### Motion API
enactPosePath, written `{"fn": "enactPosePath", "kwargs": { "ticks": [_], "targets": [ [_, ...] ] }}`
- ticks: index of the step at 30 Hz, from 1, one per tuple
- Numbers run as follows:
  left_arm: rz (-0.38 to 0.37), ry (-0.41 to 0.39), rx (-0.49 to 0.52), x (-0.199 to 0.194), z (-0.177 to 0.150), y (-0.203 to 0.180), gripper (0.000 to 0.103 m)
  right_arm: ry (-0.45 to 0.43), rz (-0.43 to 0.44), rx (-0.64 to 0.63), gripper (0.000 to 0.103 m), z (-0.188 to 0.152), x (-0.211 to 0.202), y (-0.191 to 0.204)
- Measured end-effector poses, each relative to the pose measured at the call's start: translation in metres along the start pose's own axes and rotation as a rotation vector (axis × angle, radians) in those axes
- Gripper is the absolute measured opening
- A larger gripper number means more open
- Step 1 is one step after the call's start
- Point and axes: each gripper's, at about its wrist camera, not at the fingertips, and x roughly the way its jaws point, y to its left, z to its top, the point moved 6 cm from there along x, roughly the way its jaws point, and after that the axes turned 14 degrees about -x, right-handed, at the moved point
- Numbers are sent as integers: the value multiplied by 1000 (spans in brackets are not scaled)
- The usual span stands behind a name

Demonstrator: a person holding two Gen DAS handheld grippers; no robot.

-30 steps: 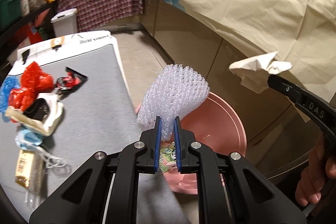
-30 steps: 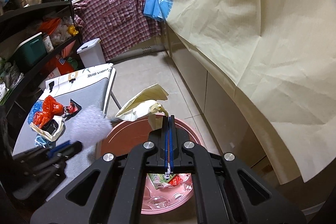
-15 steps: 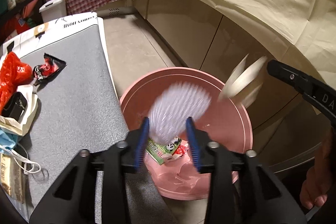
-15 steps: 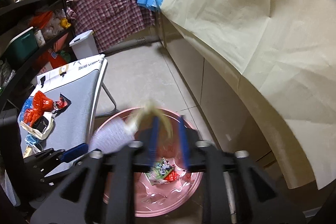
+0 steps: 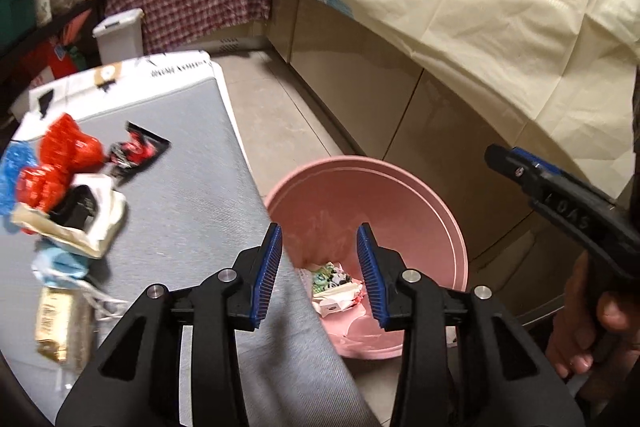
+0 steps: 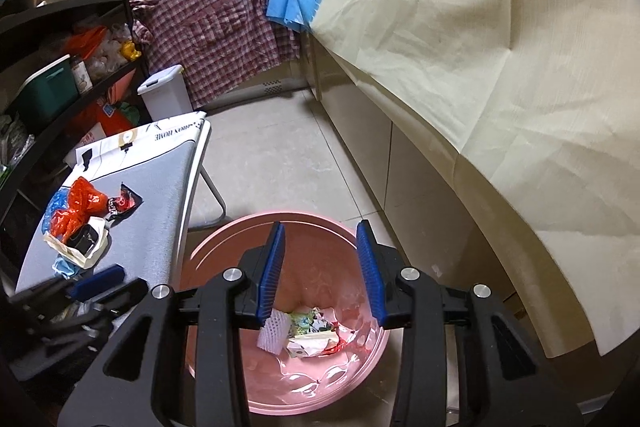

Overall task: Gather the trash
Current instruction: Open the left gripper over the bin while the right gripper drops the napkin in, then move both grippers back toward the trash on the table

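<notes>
A pink basin (image 5: 448, 223) (image 6: 224, 239) stands on the floor beside a grey-topped table (image 5: 188, 187) (image 6: 148, 195). Wrappers and paper (image 6: 316, 335) and a white foam net (image 6: 274, 331) lie in its bottom. My left gripper (image 5: 319, 267) is open and empty over the basin's near rim. My right gripper (image 6: 320, 267) is open and empty above the basin; it also shows at the right of the left wrist view (image 5: 560, 199). On the table lie red plastic (image 5: 60, 163), a black-red wrapper (image 5: 134, 151), a paper bag (image 5: 76, 223) and a gold packet (image 5: 54, 323).
Cabinets draped with cream paper (image 6: 480, 47) run along the right. A white bin (image 6: 166, 91), a plaid shirt (image 6: 224, 31) and black shelves (image 6: 48, 47) stand at the far left. Tiled floor (image 6: 276, 155) lies between table and cabinets.
Both grippers opened. The foam net dropped from the left gripper and the crumpled paper from the right one; both now lie in the basin.
</notes>
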Motion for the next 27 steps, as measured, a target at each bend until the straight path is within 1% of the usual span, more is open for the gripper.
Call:
{"fn": "enactPosePath", "kwargs": {
  "ticks": [8,13,16,18,21,27],
  "targets": [
    [17,-77,-19,-62,17,23,39,-69,13,-46,38,8,-32,14],
    [41,-120,-18,-102,35,52,39,-110,41,-61,37,12,-53,27],
    [59,-162,-54,-126,54,83,39,-129,68,-71,32,14,-61,38],
    [85,-190,-74,-139,66,105,39,-143,92,-75,21,18,-66,45],
    [122,-210,-98,-151,79,136,39,-160,123,-76,12,22,-70,56],
    [179,-244,-148,-163,95,190,38,-165,203,-79,11,37,-66,85]
  ]
}}
